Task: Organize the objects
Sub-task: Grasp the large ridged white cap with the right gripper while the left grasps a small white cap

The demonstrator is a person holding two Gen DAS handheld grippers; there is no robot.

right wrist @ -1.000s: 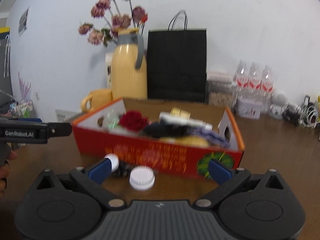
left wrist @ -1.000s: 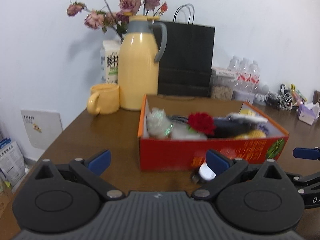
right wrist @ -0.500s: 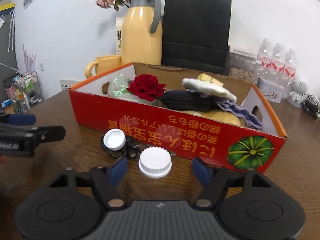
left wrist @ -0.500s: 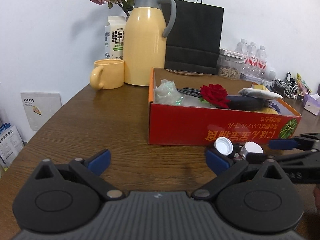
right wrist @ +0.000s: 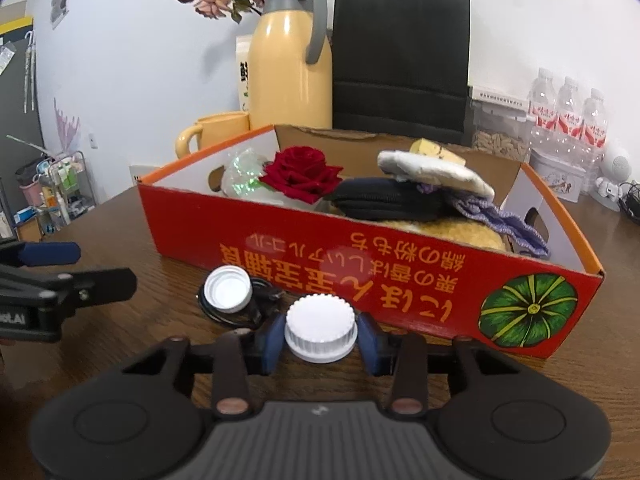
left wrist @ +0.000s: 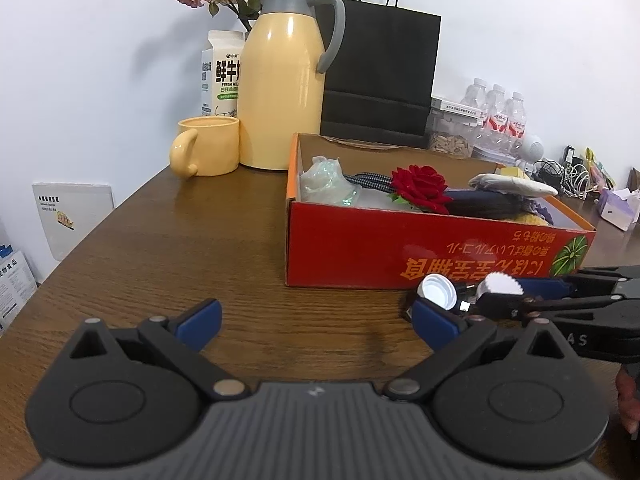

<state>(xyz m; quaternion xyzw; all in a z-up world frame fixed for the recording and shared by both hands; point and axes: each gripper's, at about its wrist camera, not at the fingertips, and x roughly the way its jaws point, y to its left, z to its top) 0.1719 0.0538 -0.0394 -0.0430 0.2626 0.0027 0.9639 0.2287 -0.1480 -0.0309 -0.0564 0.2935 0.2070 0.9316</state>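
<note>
Right wrist view showed the ridged white cap [right wrist: 320, 334] on the worktop [right wrist: 560, 384] before the red box [right wrist: 360, 272], now clamped by the right tongs [right wrist: 321, 345], which half a second earlier stood open. Left tongs [left wrist: 316, 322] stayed wide open, holding nothing.

"FRESH MIL", above which large Chinese characters are printed, is read on the milk carton [left wrist: 221, 74]. Inverted yellow Japanese lettering is borne by the red box [right wrist: 360, 264].
</note>
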